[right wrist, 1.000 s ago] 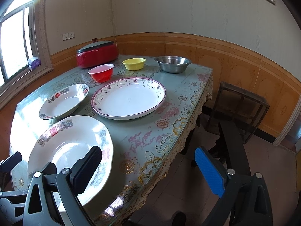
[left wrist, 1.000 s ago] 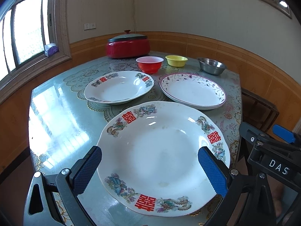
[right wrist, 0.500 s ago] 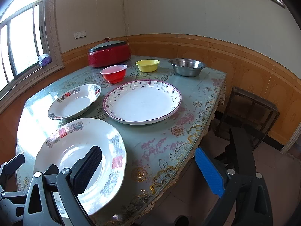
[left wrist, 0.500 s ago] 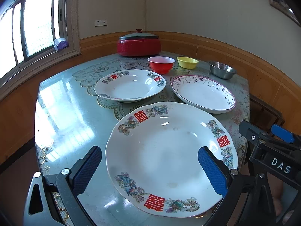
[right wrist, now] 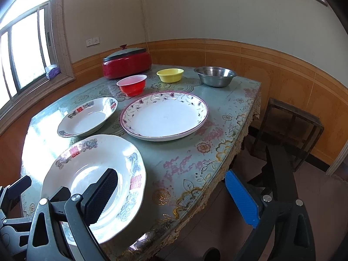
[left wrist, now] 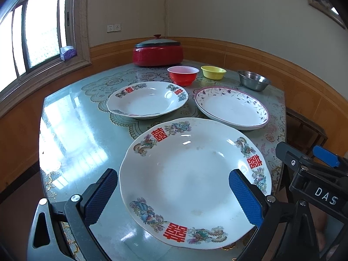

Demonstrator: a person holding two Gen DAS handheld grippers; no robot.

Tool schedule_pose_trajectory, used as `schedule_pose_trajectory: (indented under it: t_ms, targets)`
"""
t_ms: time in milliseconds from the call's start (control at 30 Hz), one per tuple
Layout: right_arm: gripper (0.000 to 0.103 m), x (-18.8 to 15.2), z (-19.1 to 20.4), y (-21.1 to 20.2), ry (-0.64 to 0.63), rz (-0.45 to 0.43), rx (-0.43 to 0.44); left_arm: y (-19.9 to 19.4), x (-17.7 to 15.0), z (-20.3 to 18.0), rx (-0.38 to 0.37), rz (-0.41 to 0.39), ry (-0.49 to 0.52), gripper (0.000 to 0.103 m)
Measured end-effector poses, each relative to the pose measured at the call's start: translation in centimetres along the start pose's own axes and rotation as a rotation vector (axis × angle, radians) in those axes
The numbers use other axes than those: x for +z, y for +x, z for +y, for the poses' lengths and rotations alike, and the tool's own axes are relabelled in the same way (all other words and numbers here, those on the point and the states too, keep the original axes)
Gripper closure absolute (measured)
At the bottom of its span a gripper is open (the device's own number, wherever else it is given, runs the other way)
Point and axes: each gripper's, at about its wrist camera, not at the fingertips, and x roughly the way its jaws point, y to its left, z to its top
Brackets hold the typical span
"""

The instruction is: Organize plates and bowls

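Both grippers spread wide, gripping nothing.

Left gripper (left wrist: pixel 173 198) hovering over large plate (left wrist: pixel 195 180) at table's (left wrist: pixel 71 130) near edge; right gripper (right wrist: pixel 171 198) beside it, past the edge. Beyond: smaller plate (left wrist: pixel 148 100), floral plate (right wrist: pixel 164 115), three bowls (right wrist: pixel 170 75).

1. You're in a room w/ cream walls (right wrist: pixel 217 10) up top, orange-brown wainscot (right wrist: pixel 282 74) below.
2. Window (left wrist: pixel 41 34) on your left, wooden frame, bright daylight coming in; glare on table (left wrist: pixel 71 143), which has a teal floral cover.
3. Double wall socket (left wrist: pixel 114 28) near the corner.
4. Picture frame (left wrist: pixel 322 0) high on the right wall.
5. Dark wooden stool (right wrist: pixel 289 126) beside table, right side.
6. Floor (right wrist: pixel 322 187) looks brownish, tiled.
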Motion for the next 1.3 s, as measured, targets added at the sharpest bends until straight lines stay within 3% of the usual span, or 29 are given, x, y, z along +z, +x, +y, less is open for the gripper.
schedule_pose_trajectory:
  t_ms: [967, 1133, 1300]
  targets:
    - [0.002, -0.2, -0.2, 0.5, -0.001, 0.013, 0.036, 0.0, -0.2, -0.2, 0.014, 0.005, 0.006, 0.0]
    - [0.002, 0.3, -1.4, 1.2, 0.002, 0.022, 0.054, 0.3, 0.0, -0.5, 0.012, 0.024, 0.012, 0.0]
    - [0.002, 2.3, -4.3, 3.0, 0.032, 0.054, 0.128, 0.7, 1.2, -1.2, -0.008, 0.043, -0.02, 0.0]
